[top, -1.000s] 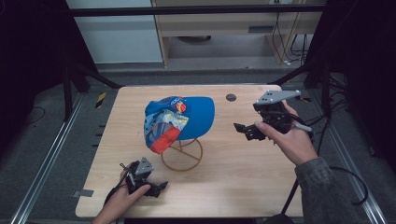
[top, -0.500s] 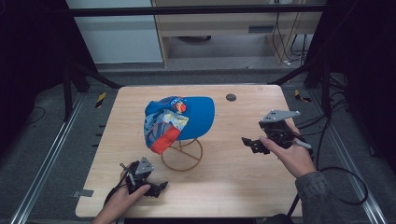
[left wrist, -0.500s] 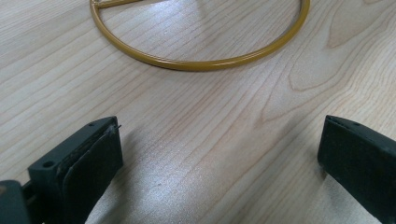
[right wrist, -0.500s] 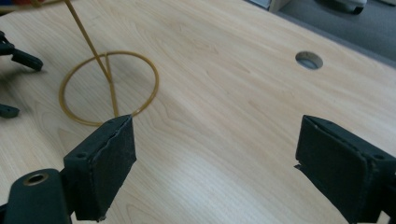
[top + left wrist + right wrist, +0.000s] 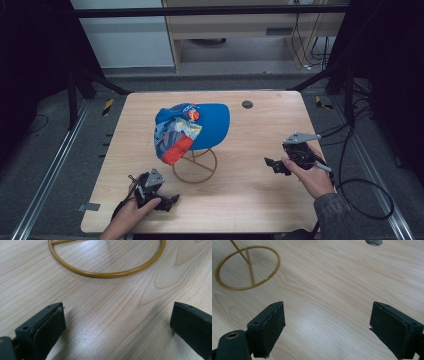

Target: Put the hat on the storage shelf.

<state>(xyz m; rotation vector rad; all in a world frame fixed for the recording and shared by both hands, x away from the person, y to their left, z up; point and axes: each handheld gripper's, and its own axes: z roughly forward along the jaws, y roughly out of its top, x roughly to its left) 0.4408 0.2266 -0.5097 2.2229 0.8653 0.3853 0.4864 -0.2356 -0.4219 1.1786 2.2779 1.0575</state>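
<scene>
A blue baseball cap (image 5: 192, 131) sits on a gold wire stand (image 5: 195, 165) near the middle of the wooden table (image 5: 250, 200). The cap's brim hangs down toward 7 o'clock, so its long way runs from 1 o'clock to 7 o'clock. The left gripper (image 5: 167, 202) rests low on the table at about 7 o'clock from the stand, and its fingers (image 5: 47, 325) are spread wide with nothing between them. From it, the cap is up at about 1 o'clock, and the stand's ring lies just ahead. The right gripper (image 5: 272, 165) is out at 3 o'clock from the stand, well apart, fingers (image 5: 268, 327) also spread and empty. The left hand looks nearer to the cap's brim.
</scene>
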